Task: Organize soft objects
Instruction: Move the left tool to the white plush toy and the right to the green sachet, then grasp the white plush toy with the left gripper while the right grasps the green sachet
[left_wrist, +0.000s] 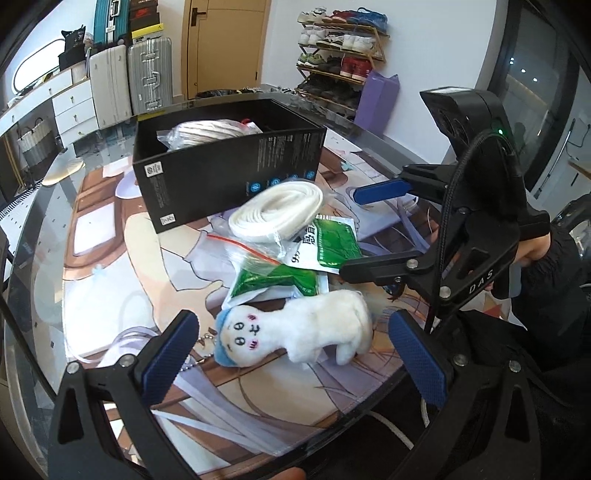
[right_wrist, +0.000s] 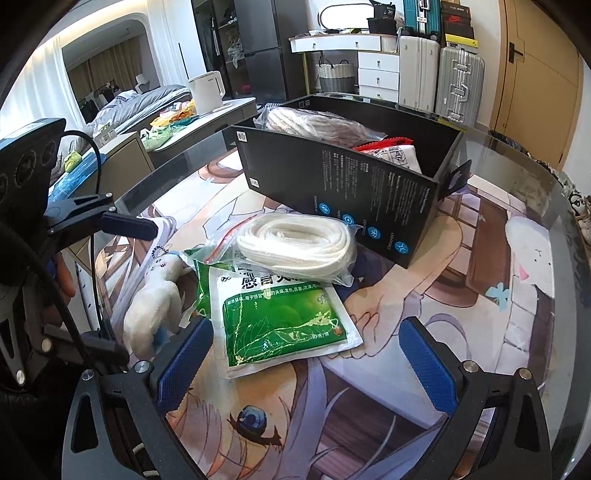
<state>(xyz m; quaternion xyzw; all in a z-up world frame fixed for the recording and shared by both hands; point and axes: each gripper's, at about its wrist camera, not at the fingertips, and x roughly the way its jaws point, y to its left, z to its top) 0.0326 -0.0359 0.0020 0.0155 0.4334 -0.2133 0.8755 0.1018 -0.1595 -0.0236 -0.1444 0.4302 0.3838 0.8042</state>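
Observation:
A white plush toy (left_wrist: 295, 332) with a blue cap and a bead chain lies on the mat between the fingers of my open left gripper (left_wrist: 293, 360), untouched by the pads. Behind it lie two green sachets (left_wrist: 277, 280), and a clear bag of white rope (left_wrist: 277, 212) leans on the open black box (left_wrist: 229, 166). The box holds another bagged rope (right_wrist: 314, 125) and a red-and-white packet (right_wrist: 391, 147). My right gripper (right_wrist: 306, 365) hangs open and empty over the near edge of the top green sachet (right_wrist: 284, 321), with the rope bag (right_wrist: 295, 247) beyond. The plush (right_wrist: 155, 295) lies to its left.
A printed cartoon mat (right_wrist: 424, 295) covers the round glass table (left_wrist: 40, 229). The right gripper (left_wrist: 369, 230) reaches in from the right, close to the sachets. Suitcases (left_wrist: 147, 74), a shoe rack (left_wrist: 340, 55) and a white kettle (right_wrist: 207, 90) stand off the table.

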